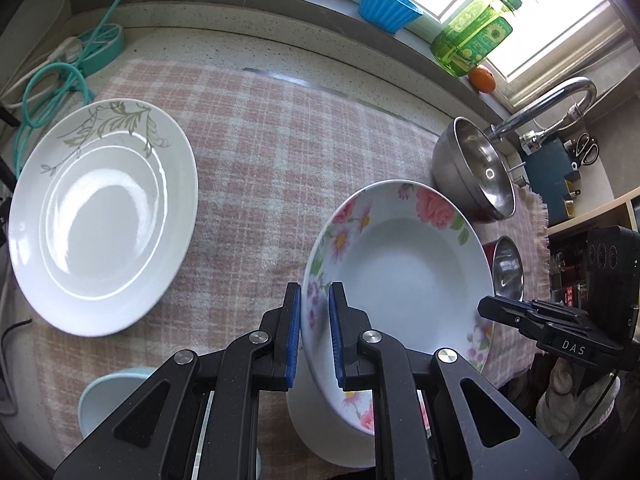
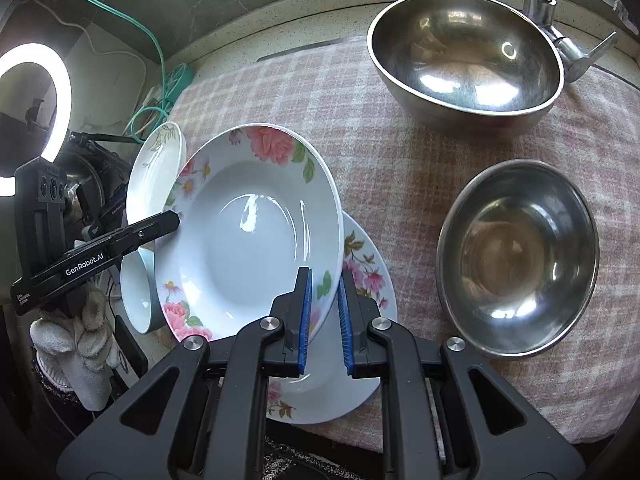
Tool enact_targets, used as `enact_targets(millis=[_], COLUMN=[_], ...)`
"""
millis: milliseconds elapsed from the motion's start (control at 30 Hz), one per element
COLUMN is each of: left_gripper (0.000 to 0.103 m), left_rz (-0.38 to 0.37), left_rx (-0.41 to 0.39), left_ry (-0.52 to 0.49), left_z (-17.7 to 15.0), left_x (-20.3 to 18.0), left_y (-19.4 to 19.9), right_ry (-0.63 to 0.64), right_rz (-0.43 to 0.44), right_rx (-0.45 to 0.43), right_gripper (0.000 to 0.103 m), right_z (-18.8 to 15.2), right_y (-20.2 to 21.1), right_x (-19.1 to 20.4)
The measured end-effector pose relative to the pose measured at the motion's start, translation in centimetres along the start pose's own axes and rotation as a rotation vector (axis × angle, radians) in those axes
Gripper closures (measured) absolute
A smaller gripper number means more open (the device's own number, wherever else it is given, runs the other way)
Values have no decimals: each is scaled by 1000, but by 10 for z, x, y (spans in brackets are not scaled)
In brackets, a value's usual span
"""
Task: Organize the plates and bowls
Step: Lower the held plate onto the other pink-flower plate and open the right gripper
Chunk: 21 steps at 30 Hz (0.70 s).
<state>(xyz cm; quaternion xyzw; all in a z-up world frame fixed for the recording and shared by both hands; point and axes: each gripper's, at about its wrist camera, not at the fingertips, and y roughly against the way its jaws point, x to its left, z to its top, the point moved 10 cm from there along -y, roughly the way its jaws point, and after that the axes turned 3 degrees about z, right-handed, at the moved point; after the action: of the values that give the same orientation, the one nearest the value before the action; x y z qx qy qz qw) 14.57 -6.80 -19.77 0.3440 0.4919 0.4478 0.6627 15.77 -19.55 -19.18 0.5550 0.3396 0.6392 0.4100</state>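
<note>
Two hand-held grippers carry one deep plate with a pink rose border [image 2: 256, 232] above a pink checked towel [image 1: 280, 140] on a kitchen counter. The left gripper [image 1: 314, 336] pinches the plate's rim on one side, its blue pads pressed on the china; the right gripper [image 2: 324, 320] pinches the opposite rim the same way. The plate hangs tilted, clear of the cloth. Directly beneath it lies a flatter flowered plate [image 2: 360, 280]. To one side rests a white plate with a grey-green leaf pattern [image 1: 104, 216], and a pale blue bowl [image 1: 108, 400] sits near the counter's front edge. Two steel bowls, a large one [image 2: 464, 52] by the tap and a smaller one [image 2: 520, 260], stand well apart from the plates. To do this step well, both grips should probably stay equally firm and move together, so the rim does not twist or slip. Levelling the plate before lowering it, centred over its resting place, would likely prevent a chip or clatter.
</note>
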Motion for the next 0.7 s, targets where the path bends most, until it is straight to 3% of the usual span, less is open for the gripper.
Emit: enact_targets(millis=[333,700], left_gripper=[91,91], left_rz=[40,69], left_rx=[29,76], left_ry=[-57,-99], left_z=[-26,-44], left_x=[-11,-17], left_y=[-1,-11], right_ry=[5,-11], right_rz=[3,-4], right_rx=[53,81], right_gripper=[89,89], right_z=[-43,-62], right_y=[0,-5], right_x=[-8,-15])
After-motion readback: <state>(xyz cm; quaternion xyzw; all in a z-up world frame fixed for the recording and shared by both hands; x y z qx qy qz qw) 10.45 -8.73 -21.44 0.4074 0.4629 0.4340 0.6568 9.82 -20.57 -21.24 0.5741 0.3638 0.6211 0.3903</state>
